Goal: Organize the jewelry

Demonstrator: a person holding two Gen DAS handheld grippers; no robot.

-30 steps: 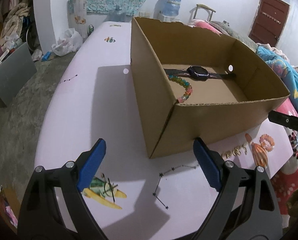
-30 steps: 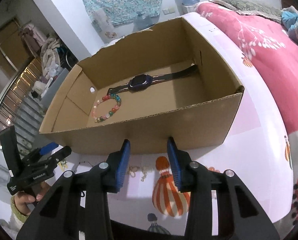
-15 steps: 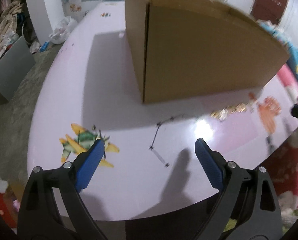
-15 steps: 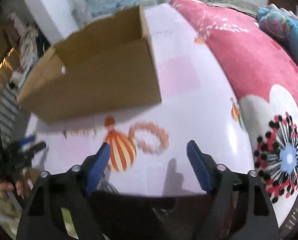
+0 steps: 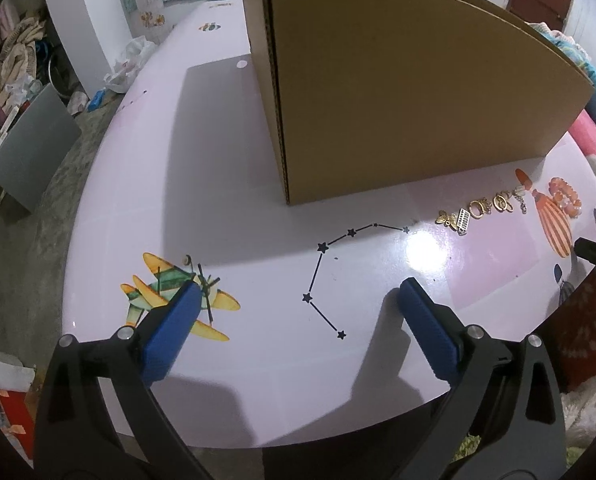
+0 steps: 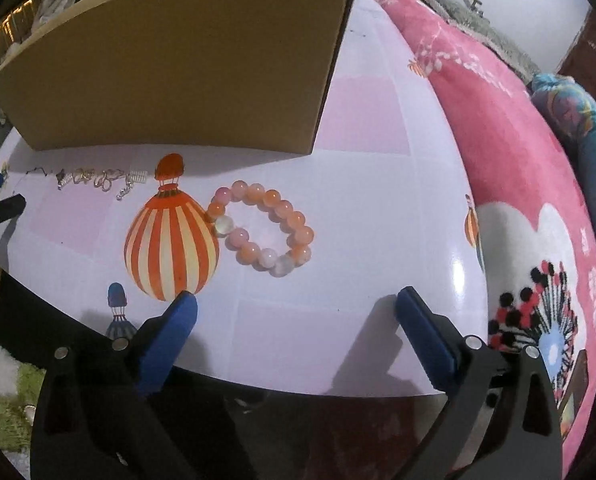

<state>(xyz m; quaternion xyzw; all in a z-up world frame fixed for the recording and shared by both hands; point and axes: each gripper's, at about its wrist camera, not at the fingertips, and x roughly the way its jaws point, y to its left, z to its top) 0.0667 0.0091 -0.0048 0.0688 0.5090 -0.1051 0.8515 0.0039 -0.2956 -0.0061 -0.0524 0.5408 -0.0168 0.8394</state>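
Table: pale lilac-pink, glossy, with printed pictures and paler pink squares.
Cardboard box: plain brown.
Bead bracelet: peach, orange, pink and milky white beads.
Small jewelry pieces: gold-toned, a few silvery.
Balloon print: orange and cream vertical stripes, red-orange top.
Small balloon print: blue cap.
Airplane print: yellow wings, green body.
Constellation print: dark navy stars joined by thin lines.
Left gripper: black frame, blue pads.
Right gripper: black frame, blue pads.
Blanket: bright pink, white floral print, black-and-red flower motif.
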